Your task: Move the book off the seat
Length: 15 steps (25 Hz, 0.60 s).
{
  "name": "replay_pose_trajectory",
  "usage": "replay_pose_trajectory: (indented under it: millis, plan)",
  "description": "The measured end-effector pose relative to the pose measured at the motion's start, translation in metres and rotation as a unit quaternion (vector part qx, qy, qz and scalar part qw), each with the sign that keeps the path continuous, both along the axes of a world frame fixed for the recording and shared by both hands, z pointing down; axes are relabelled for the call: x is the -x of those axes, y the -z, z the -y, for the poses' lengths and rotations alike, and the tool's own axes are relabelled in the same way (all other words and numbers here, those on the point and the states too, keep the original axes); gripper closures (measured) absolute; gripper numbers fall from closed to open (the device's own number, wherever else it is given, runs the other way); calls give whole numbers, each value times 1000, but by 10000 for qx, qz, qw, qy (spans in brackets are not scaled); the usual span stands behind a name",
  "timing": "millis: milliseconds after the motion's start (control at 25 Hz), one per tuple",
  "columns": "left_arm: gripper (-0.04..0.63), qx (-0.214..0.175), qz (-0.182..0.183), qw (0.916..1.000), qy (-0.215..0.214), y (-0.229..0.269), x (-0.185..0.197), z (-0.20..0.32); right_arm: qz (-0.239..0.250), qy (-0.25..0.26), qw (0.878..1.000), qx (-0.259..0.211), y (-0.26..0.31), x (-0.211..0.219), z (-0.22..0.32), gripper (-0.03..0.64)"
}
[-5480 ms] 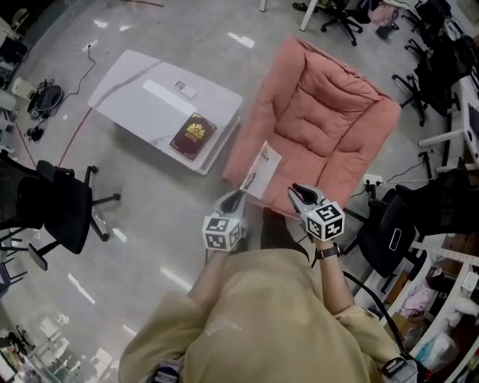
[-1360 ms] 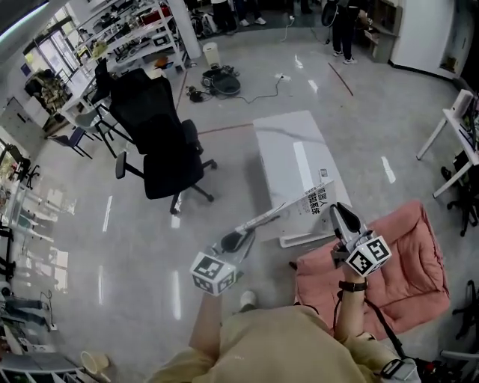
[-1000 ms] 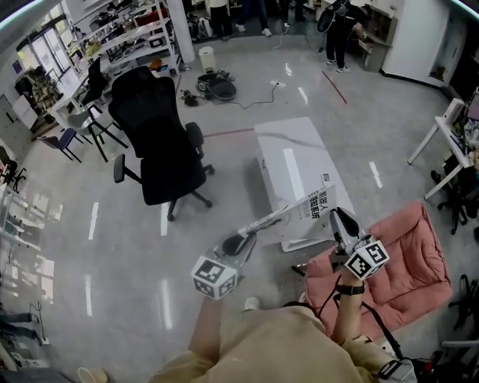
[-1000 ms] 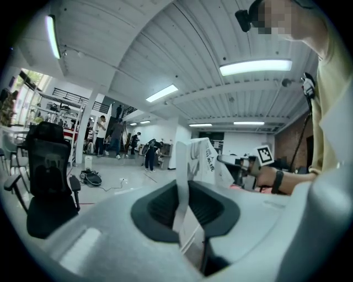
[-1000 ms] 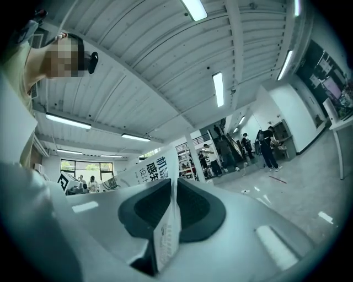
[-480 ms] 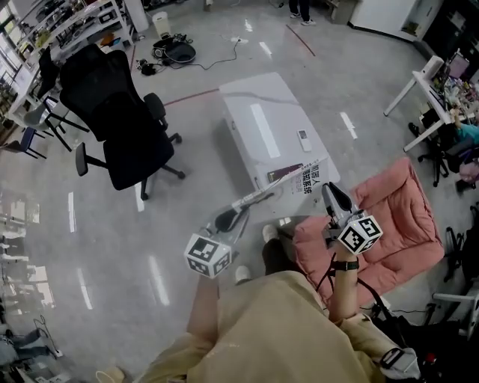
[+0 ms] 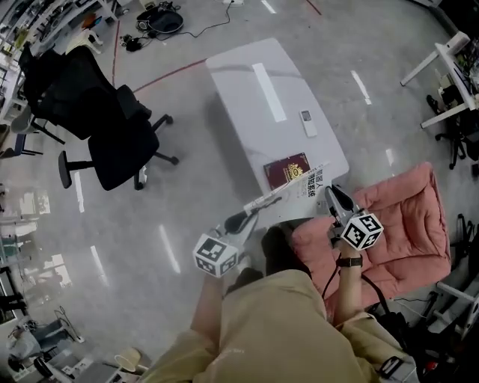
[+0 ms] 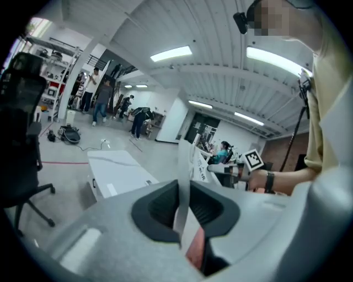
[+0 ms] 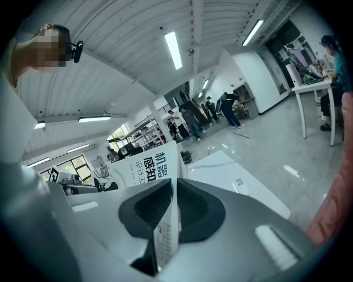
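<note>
we hold the white book (image 7: pixel 293 196) up in the air, one gripper on each end. the left gripper (image 7: pixel 244 218) has its two jaws squeezed on the thin left edge of the book (image 8: pixel 183 168), with the page running straight up between the dark pads. the right gripper (image 7: pixel 334 197) is clamped on the other end, and there we see the cover with black print (image 9: pixel 144 165) rising out from between its jaws. neither one is loose.

from above, the book is not on the pink seat (image 7: pixel 408 217). it hangs over the near end of the white table (image 7: pixel 247 82), just beside the seat's corner. the book hides a bit of the table's near edge from us.

on the table, just past the white book, lies a dark red book (image 7: pixel 287 170) with a gold mark on it. it lies flat, close to the near end. farther up the table is a small grey thing (image 7: pixel 307 123), maybe a remote, but it is too small for us to be sure.

a black office chair (image 7: pixel 101 120) stands on the shiny grey floor, well apart from the table on the left. a red line (image 7: pixel 161 76) runs on the floor between the chair and the table. some cables (image 7: pixel 161 19) lie at the top. a white desk (image 7: pixel 447 56) stands at the far right. our own body fills the bottom and hides the floor there.

in the left gripper view, people stand far away in the room.
</note>
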<state>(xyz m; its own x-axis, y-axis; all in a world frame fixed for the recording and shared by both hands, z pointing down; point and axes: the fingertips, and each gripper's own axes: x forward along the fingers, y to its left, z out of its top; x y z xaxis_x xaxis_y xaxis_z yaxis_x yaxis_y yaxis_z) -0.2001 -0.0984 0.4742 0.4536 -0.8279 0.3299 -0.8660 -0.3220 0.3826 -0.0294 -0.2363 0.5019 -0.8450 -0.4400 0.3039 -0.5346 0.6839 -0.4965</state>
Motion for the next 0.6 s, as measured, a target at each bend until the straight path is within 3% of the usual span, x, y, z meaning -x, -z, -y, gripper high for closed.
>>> replay_pose_trajectory:
  millis: [160,360,600]
  plan:
    - [551,396,-502,9980,-7,-60,-4,46,-247,-10,9989,411,-62,-1,49,581]
    - [551,1046,-1321,9856,107,-143,-10,80,-640,-18,9929,1001,-142,-11,83,581]
    - [550,1603,-1751,9709,302,-246,0,124,-956,-155,9833,1539,-247,2,128,581]
